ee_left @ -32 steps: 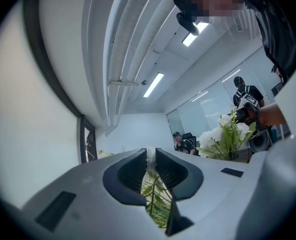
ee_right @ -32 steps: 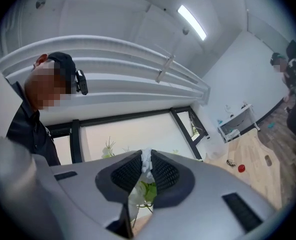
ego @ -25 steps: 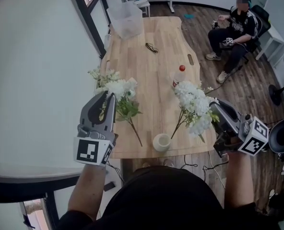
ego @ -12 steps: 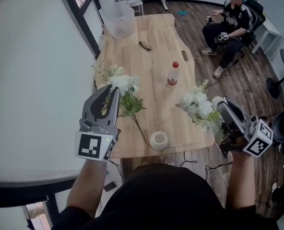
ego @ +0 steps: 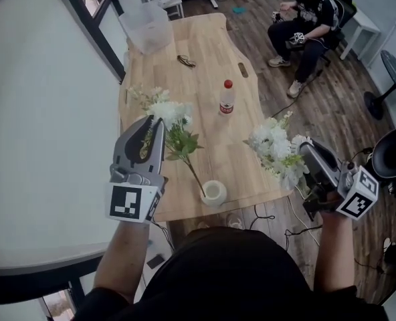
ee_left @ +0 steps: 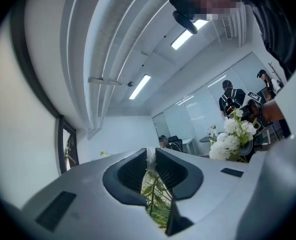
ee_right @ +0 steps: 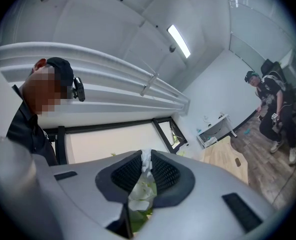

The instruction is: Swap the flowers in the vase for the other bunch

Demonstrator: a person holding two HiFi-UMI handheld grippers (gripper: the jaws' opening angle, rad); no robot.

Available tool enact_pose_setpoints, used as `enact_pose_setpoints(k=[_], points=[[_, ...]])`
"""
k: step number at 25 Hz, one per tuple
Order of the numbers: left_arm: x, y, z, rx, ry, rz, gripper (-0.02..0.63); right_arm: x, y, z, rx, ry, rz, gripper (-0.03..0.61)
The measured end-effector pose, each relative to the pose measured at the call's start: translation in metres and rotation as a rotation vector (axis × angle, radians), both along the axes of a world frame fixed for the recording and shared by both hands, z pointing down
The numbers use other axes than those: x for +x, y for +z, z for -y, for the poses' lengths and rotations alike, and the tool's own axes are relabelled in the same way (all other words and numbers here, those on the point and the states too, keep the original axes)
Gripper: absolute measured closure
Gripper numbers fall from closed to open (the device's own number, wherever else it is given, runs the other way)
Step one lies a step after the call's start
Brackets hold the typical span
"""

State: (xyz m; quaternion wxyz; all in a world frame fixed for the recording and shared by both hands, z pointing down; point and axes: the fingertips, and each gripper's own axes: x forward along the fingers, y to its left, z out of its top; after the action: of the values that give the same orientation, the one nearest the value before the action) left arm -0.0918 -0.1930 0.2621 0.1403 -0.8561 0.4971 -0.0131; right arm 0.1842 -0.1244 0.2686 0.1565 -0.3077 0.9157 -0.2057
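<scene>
- White vase (ego: 214, 192) stands close to the near edge of the wooden table (ego: 205, 79). Its mouth looks empty, and it lies between the two grippers, nearer the left one.
- The left gripper (ego: 155, 124) is pinched narrow on the leafy stalk of the left bunch (ego: 171, 114), with green showing between its pads.
- That bunch's stem (ego: 192, 172) slants from the blooms down toward the vase. Its cut end is right at the vase's left rim; I cannot tell whether it is inside.
- The right gripper (ego: 304, 154) is closed narrow on the other bunch (ego: 273, 146), held at the table's right edge, well apart from the vase.
- The left hand seems better placed; its stem probably needs tipping upright over the mouth.
</scene>
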Motion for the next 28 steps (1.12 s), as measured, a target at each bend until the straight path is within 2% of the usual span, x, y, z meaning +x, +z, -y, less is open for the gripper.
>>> enact_pose_setpoints(k=[15,28], points=[[0.026,0.046,0.023,-0.053,0.013,0.031,0.558,0.028,0.026,-0.001,-0.053,0.061,0.014,0.508],[0.037,0.059,0.017,-0.077,0.013,0.060,0.558,0.026,0.029,0.001,-0.079,0.037,0.016,0.508]])
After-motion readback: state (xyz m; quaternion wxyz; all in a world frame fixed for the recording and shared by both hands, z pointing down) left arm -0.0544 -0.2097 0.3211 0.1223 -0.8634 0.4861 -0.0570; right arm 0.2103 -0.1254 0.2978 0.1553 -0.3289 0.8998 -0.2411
